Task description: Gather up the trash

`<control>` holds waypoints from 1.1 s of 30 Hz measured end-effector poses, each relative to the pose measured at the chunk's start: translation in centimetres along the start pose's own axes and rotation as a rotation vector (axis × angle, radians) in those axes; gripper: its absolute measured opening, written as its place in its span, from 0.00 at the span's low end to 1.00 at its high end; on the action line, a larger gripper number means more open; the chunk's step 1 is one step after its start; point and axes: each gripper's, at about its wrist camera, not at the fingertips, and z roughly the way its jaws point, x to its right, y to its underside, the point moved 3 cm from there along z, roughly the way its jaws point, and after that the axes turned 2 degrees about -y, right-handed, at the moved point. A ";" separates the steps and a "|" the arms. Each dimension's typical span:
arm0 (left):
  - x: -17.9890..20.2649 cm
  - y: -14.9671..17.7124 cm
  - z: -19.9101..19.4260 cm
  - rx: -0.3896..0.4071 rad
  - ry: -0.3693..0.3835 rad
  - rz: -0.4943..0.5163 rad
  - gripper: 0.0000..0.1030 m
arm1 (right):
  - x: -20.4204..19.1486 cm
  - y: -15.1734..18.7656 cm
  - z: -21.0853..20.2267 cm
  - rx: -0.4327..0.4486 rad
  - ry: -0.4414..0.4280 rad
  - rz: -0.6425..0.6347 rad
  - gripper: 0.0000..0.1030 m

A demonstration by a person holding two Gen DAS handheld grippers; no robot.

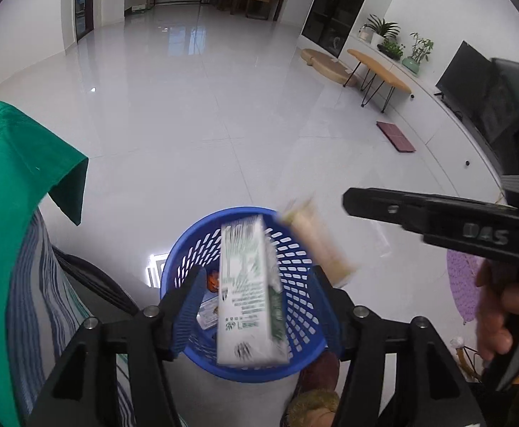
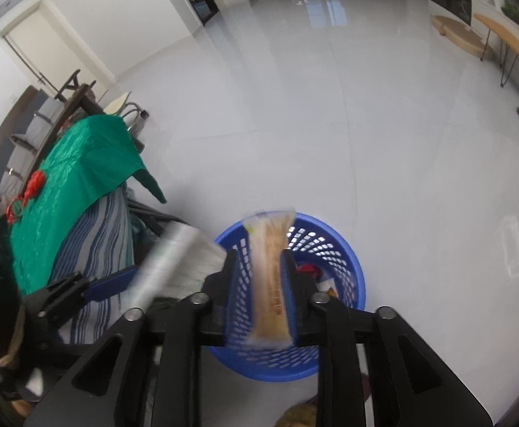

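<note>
Big glossy tiled floor (image 1: 195, 135), and off to the side a table under a green cloth (image 2: 81, 163). On the floor sits a blue plastic laundry-style basket (image 1: 295, 249) with a few scraps already inside. Left gripper (image 1: 255, 295) hangs right over it, jaws apart, a white-and-green carton (image 1: 248, 295) blurred between them and clear of both pads. Right gripper (image 2: 261, 267) has its jaws apart too, a tan snack packet (image 2: 271, 277) blurred between them above the basket.
</note>
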 end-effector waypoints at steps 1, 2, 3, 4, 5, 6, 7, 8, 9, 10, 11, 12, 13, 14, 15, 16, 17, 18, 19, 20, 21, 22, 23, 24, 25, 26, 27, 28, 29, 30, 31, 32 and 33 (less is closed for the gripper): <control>-0.2 0.0 0.1 -0.004 -0.003 -0.008 0.58 | 0.1 0.0 -0.2 0.007 -0.001 0.004 0.46; -0.4 0.1 -0.2 0.001 0.003 -0.024 0.58 | 0.2 0.0 -0.5 0.016 0.000 0.006 0.56; -0.5 0.1 -0.7 0.007 0.012 -0.033 0.58 | 0.1 -0.1 -0.8 0.028 0.005 0.006 0.59; -0.5 0.1 -1.5 0.020 0.025 -0.043 0.58 | 0.2 -0.2 -1.3 0.042 0.016 0.003 0.67; -0.2 0.0 -2.3 0.033 0.034 -0.045 0.58 | 0.3 -0.3 -1.8 0.060 0.032 -0.002 0.75; 0.0 0.1 -3.3 0.050 0.038 -0.044 0.58 | 0.2 -0.5 -2.6 0.089 0.061 -0.011 0.79; 0.0 0.4 -5.1 0.075 0.039 -0.040 0.58 | 0.2 -0.6 -3.1 0.109 0.082 -0.017 0.86; 0.1 0.4 -6.2 0.091 0.037 -0.039 0.58 | 0.0 -0.7 -3.8 0.132 0.108 -0.025 0.93; 0.0 0.8 -8.1 0.115 0.035 -0.043 0.59 | -0.1 -0.8 -4.2 0.143 0.126 -0.032 0.95; 0.0 1.0 -9.3 0.129 0.034 -0.049 0.59 | -0.6 -0.8 -4.7 0.159 0.152 -0.046 0.96; -0.3 1.8 -11.2 0.149 0.038 -0.061 0.61 | -1.4 -0.8 -5.1 0.174 0.177 -0.066 0.96; -0.6 2.6 -12.5 0.164 0.042 -0.070 0.67 | -2.2 -0.7 -5.5 0.186 0.198 -0.090 0.96; -1.0 3.5 -14.0 0.180 0.044 -0.077 0.70 | -2.8 -0.6 -5.8 0.196 0.210 -0.110 0.97; -1.6 4.6 -15.7 0.198 0.035 -0.080 0.70 | -4.0 -0.5 -6.2 0.212 0.225 -0.140 0.97; -2.2 5.3 -16.7 0.204 0.022 -0.082 0.70 | -5.4 -0.3 -6.6 0.229 0.232 -0.167 0.97; -3.3 6.7 -18.3 0.211 -0.002 -0.084 0.70 | -7.1 -0.1 -7.0 0.249 0.227 -0.195 0.97; -4.1 7.6 -19.2 0.215 -0.022 -0.090 0.70 | -8.6 0.2 -7.3 0.265 0.212 -0.216 0.98; -5.3 8.7 -20.3 0.219 -0.048 -0.101 0.70 | -10.4 0.7 -7.6 0.281 0.192 -0.241 0.98; -6.7 9.9 -21.5 0.224 -0.077 -0.114 0.70 | -12.8 1.2 -7.6 0.296 0.168 -0.276 0.98; -8.2 11.2 -22.7 0.229 -0.112 -0.128 0.70 | -15.4 2.0 -7.4 0.308 0.142 -0.317 0.99; -9.8 12.4 -23.8 0.235 -0.153 -0.142 0.70 | -17.9 2.9 -7.1 0.313 0.116 -0.360 0.99; -11.0 13.2 -24.6 0.240 -0.182 -0.150 0.70 | -20.0 3.8 -6.6 0.307 0.085 -0.393 0.99; -12.9 14.3 -25.5 0.242 -0.221 -0.164 0.70 | -22.7 5.1 -5.9 0.292 0.047 -0.438 0.99; -14.4 15.1 -26.2 0.239 -0.250 -0.177 0.70 | -25.1 6.2 -5.2 0.270 0.008 -0.472 0.99; -16.9 16.1 -27.0 0.228 -0.297 -0.205 0.70 | -27.0 7.2 -4.5 0.247 -0.027 -0.497 0.99; -18.8 16.8 -27.7 0.223 -0.328 -0.228 0.70 | -28.9 8.0 -3.8 0.222 -0.061 -0.518 0.99; -20.9 17.5 -28.4 0.223 -0.364 -0.255 0.71 | -31.6 9.0 -2.8 0.192 -0.099 -0.552 0.99; -23.0 18.0 -29.1 0.228 -0.398 -0.281 0.71 | -33.3 9.6 -2.1 0.180 -0.114 -0.574 0.99; -24.6 18.4 -29.7 0.233 -0.422 -0.299 0.71 | -35.0 10.1 -1.3 0.168 -0.123 -0.596 0.99; -26.6 18.7 -30.2 0.238 -0.450 -0.320 0.71 | -36.9 10.6 -0.2 0.150 -0.131 -0.622 0.99; -29.2 18.8 -30.8 0.247 -0.475 -0.339 0.71 | -38.9 11.1 1.1 0.125 -0.141 -0.648 0.99; -30.9 18.8 -31.2 0.253 -0.486 -0.347 0.71 | -40.2 11.6 2.3 0.106 -0.150 -0.662 0.99; -33.3 18.5 -31.6 0.268 -0.494 -0.355 0.71 | -41.4 11.8 3.5 0.082 -0.152 -0.672 0.99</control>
